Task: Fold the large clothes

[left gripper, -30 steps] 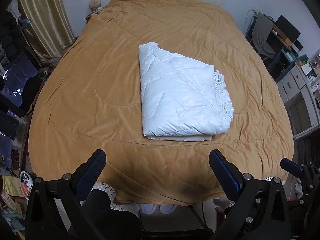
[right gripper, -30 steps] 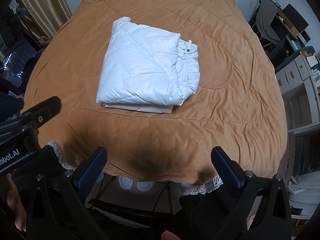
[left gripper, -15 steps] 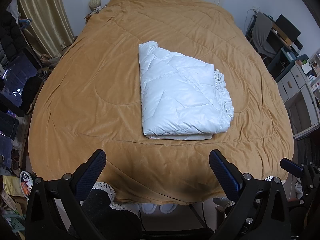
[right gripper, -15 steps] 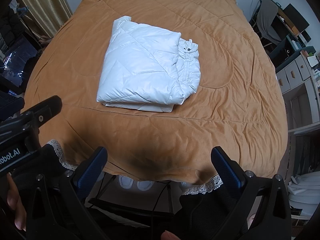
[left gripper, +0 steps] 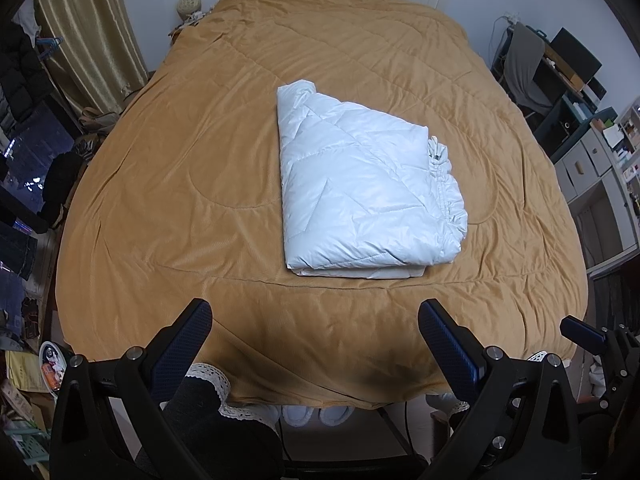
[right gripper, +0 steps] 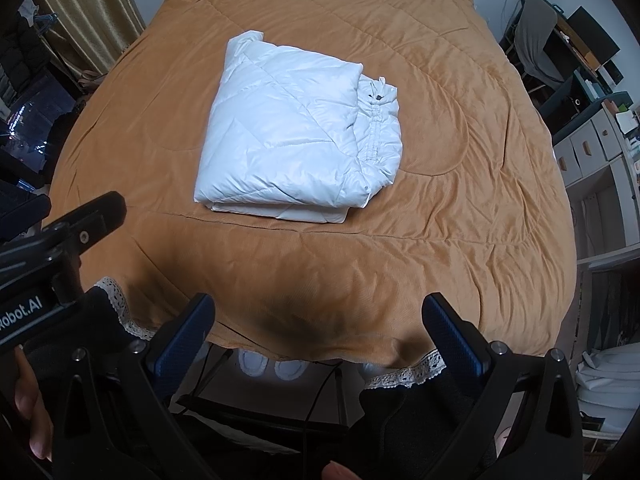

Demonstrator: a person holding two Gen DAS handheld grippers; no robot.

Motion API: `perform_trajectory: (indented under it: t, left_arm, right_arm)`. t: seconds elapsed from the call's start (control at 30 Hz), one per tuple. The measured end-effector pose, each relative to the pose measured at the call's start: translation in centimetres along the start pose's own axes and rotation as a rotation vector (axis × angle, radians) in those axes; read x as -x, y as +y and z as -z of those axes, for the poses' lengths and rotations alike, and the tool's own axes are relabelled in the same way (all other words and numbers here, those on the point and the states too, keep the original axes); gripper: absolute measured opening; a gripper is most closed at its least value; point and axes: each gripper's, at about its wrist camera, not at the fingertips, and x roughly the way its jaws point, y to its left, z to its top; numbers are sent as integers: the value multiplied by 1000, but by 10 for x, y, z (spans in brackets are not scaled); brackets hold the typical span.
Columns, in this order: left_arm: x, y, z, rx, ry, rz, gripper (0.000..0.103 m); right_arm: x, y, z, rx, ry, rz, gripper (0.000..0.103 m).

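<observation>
A white quilted down jacket [left gripper: 364, 188] lies folded into a neat rectangle in the middle of the bed, its gathered hem and a dark snap on the right side. It also shows in the right wrist view [right gripper: 296, 136]. My left gripper [left gripper: 316, 316] is open and empty, held above the bed's near edge, well short of the jacket. My right gripper [right gripper: 318, 308] is open and empty, also back over the near edge. The left gripper's body [right gripper: 60, 240] shows at the left of the right wrist view.
An orange-brown quilt [left gripper: 200, 184] covers the whole bed. Gold curtains [left gripper: 92, 36] and dark clutter stand at the left. A chair, desk and drawer shelves [left gripper: 592, 160] stand at the right. Slippers [right gripper: 272, 364] lie on the floor under the near edge.
</observation>
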Motion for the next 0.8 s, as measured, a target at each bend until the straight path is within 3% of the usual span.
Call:
perform_trajectory:
  t: [0.8]
  left_arm:
    - [-2,-1,6,-7,4,2,103]
  right_arm:
    - [-3,1,5,12,4,-3,103]
